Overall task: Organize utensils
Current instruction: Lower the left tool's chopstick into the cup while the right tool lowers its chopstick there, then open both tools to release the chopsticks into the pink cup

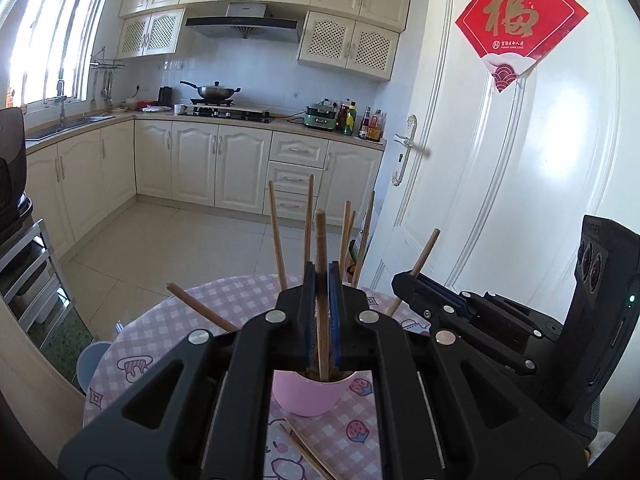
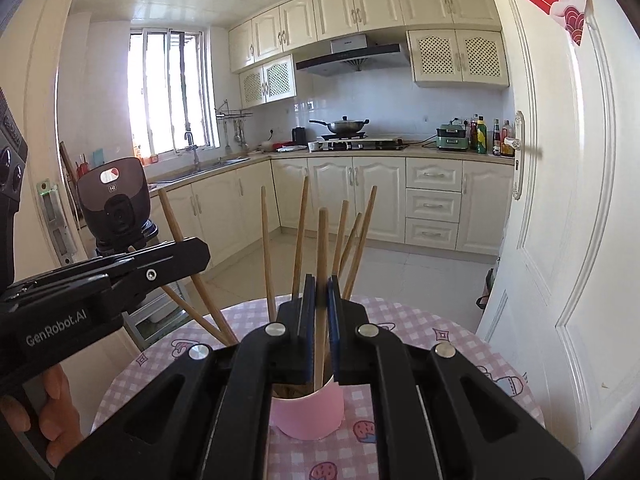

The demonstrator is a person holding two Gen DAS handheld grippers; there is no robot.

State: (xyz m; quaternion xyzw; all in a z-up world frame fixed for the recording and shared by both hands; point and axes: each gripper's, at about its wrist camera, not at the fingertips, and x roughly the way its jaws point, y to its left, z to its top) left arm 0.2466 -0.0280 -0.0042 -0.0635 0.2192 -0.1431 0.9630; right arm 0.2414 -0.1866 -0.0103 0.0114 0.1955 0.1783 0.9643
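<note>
Each gripper's fingers (image 1: 322,276) (image 2: 321,290) clamp a chopstick (image 1: 321,248) (image 2: 322,240) over the crowded (already bristling) pink cup (image 1: 308,394)

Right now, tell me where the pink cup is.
In both wrist views the pink cup stands on the checked tablecloth, low centre, holding upright chopsticks.
</note>
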